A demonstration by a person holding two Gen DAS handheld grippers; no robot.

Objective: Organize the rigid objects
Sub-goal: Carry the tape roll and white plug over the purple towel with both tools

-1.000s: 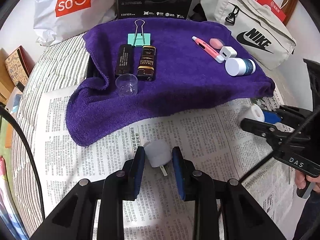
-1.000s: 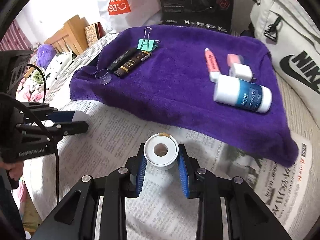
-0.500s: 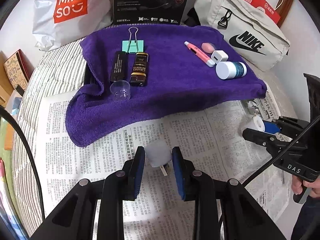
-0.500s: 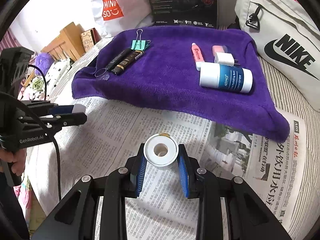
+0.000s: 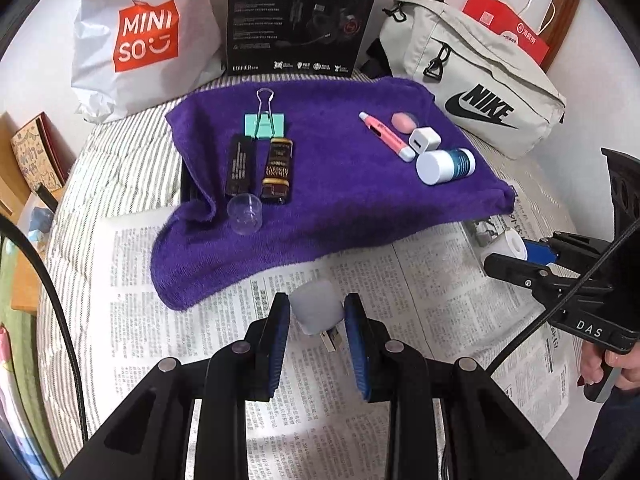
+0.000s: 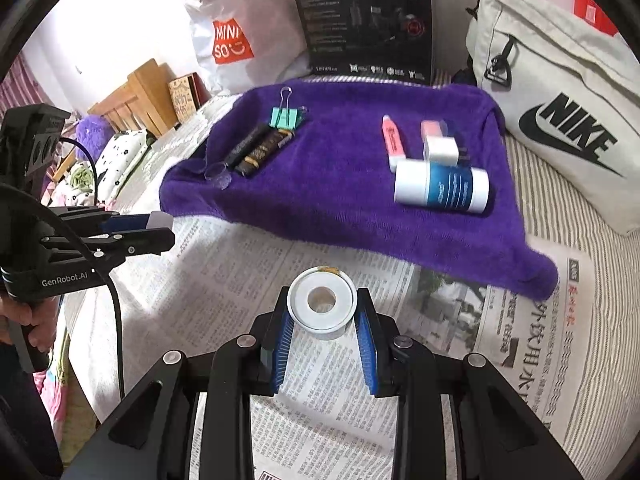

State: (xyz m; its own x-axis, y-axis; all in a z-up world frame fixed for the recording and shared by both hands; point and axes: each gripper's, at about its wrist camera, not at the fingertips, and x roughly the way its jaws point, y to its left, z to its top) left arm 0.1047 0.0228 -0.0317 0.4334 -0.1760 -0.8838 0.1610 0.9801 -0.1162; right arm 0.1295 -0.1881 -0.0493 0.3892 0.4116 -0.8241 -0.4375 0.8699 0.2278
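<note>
White plug adapter (image 5: 317,305), metal prongs pointing back toward the camera, sits pinched between the blue pads of the left hand-held gripper (image 5: 317,314) at 6 o'clock in the left wrist view, over the newspaper (image 5: 420,292) spread on the striped bed (image 5: 100,168). Toward 12 o'clock a purple towel (image 5: 340,200) carries two groups. At 11 o'clock: a mint binder clip (image 5: 265,124), a black stick (image 5: 239,166), a brown-and-gold lighter (image 5: 278,170) just beside it, and a clear plastic cup (image 5: 245,214) at their near ends. At 1 o'clock: a pink pen (image 5: 386,135), a pink eraser (image 5: 403,121), a white USB charger cube (image 5: 424,140) and a white-capped blue jar (image 5: 445,165) lying on its side. At 3 o'clock the right hand-held gripper (image 5: 505,254) grips a white tape roll (image 5: 513,243). Behind the towel stand a Miniso bag (image 5: 140,40), a black Edifier box (image 5: 300,16) and a Nike bag (image 5: 480,92).

From the right wrist view, the white tape roll (image 6: 322,304) is clamped flat between the pads of the right hand-held gripper (image 6: 322,316) at 6 o'clock, above the newspaper (image 6: 240,280). The purple towel (image 6: 340,184) lies toward 12 o'clock, the blue jar (image 6: 442,187) at 1 o'clock, the binder clip (image 6: 285,117) at 11 o'clock. At 9 o'clock the left hand-held gripper (image 6: 160,226) holds the adapter (image 6: 160,220), only partly visible.
</note>
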